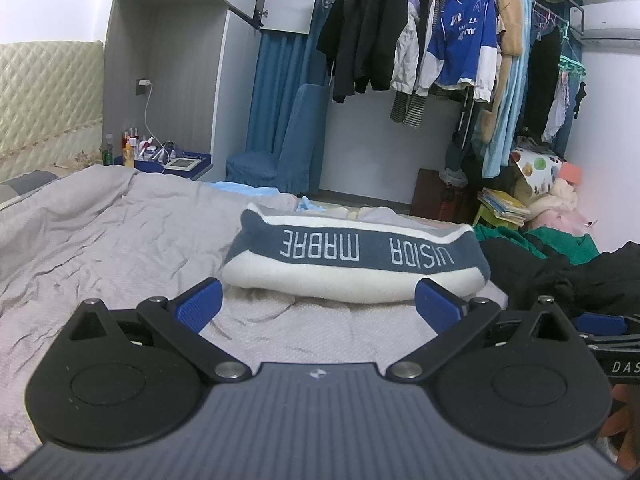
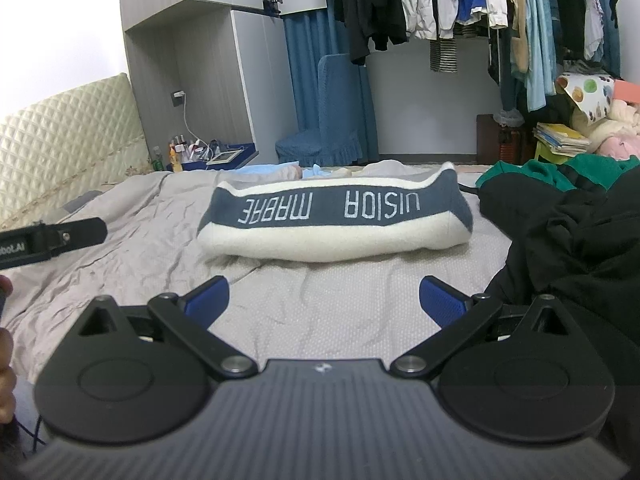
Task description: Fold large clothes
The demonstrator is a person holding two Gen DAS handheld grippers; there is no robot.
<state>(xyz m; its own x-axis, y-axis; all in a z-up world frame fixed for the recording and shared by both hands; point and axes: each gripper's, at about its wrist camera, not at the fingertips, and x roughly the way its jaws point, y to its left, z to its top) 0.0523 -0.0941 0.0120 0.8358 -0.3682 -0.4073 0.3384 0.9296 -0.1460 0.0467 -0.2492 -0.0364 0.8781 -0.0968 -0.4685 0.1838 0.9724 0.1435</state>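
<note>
- The left gripper (image 1: pixel 318 300) hangs low over the bed, its two blue-padded fingers (image 1: pixel 199 305) spread wide apart with nothing between them.
- The right gripper (image 2: pixel 324 298) sits at about the same height, its blue pads likewise splayed and empty.
- Straight ahead of both grippers, a short way beyond the fingertips, lies the folded white and slate-blue fleece garment (image 1: pixel 352 258), a thick rolled bundle resting flat on the bed; a dark band across its top carries pale upside-down lettering.
- Under the grippers and the bundle spreads the wrinkled grey quilted bedspread (image 1: pixel 100 232), bare between the fingertips and the garment.
- To the right of each gripper, a heap of crumpled black clothing (image 2: pixel 568 240) lies on the bed, just beside the right gripper's right finger; a green garment (image 2: pixel 532 172) pokes out behind the heap.
- At the left edge of the right wrist view, part of the left gripper's black body shows, with part of a hand (image 2: pixel 6 376) below it.
- Far ahead of the grippers, beyond the bed, a blue-covered chair (image 1: pixel 276 148) stands by a blue curtain, and a rail of hanging clothes (image 1: pixel 448 40) runs up and to the right, a blue and white jersey among them.
- Ahead and to the left, a cream quilted headboard (image 1: pixel 48 92) rises behind the bed.
</note>
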